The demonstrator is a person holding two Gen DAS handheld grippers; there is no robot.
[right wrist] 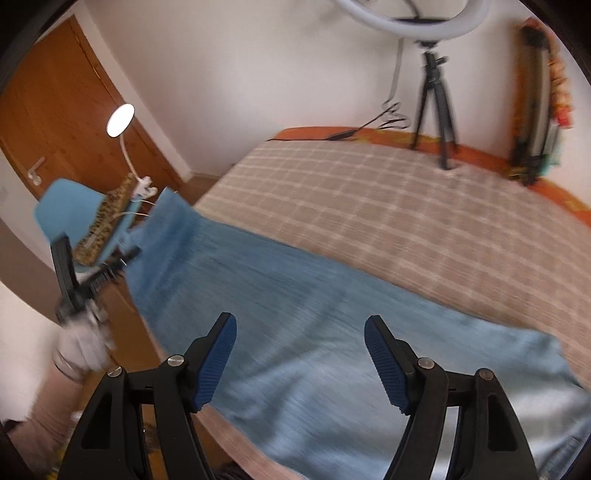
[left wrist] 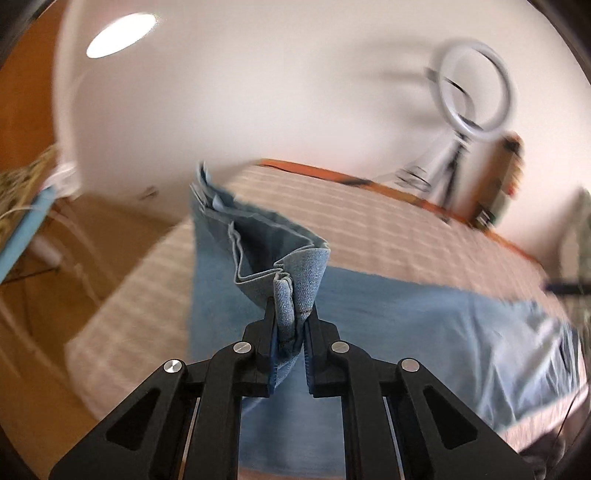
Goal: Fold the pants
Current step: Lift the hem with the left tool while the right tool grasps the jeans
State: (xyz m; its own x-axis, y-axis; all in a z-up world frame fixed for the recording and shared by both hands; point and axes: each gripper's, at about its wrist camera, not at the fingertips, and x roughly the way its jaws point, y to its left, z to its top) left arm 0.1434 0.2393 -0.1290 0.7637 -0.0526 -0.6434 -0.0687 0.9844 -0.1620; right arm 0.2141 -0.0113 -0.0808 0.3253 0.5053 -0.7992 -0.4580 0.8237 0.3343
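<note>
Pants (right wrist: 314, 332) of light blue denim lie stretched across the checked bed (right wrist: 406, 206). Left gripper (left wrist: 291, 314), angled downward, is clamped on a bunched hem lifted off the cover. Right gripper (right wrist: 300, 354) tilts down over the cloth, jaws wide apart, holding nothing.

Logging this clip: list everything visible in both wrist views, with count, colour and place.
pants: one, light blue, spread across bed, one end lifted
bed cover: one, beige checked, under pants
ring light: one, white, on black tripod at far bed edge
door: one, brown wood, left
lamp: one, white, lit, near door
chair: one, blue, beside bed
left gripper: black, jaws clamped on pants hem
right gripper: black, blue pads, jaws open above pants
gloved hand: one, white, lower left
</note>
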